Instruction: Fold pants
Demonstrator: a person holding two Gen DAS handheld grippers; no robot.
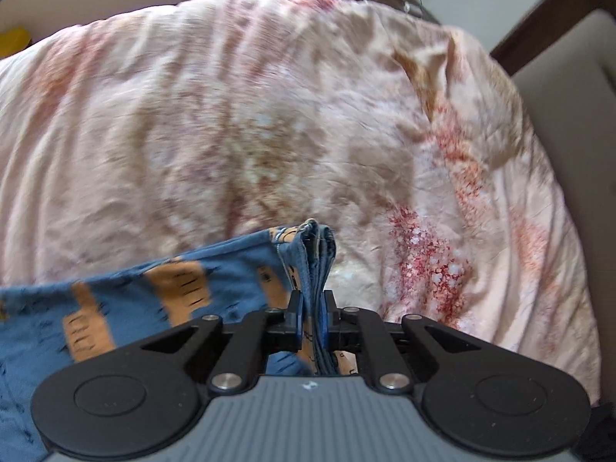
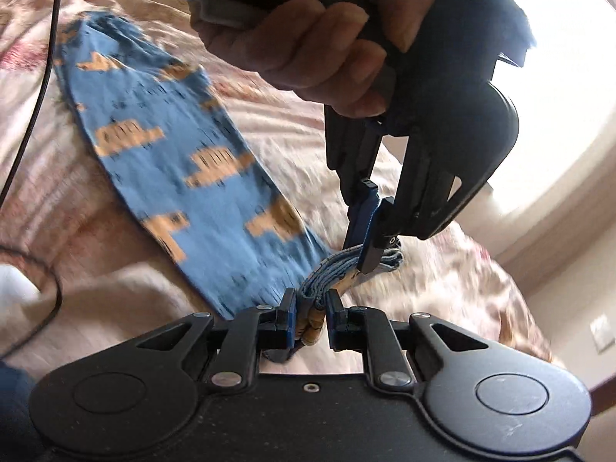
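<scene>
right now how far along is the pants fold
Done: both claws have hold of one end of the blue pants, bunched in layers. In hand: left claw and right claw pinch that edge side by side, the rest trailing over the bedspread. Left: no flat, finished fold shows yet.

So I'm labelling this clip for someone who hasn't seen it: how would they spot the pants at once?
Start at the bed, covered by a wrinkled pink floral bedspread. Lying across it is one long strip of fabric, the pants, with one bunched end pinched by both the left gripper and the right gripper. They are the only blue cloth there, printed with orange blocky shapes.
</scene>
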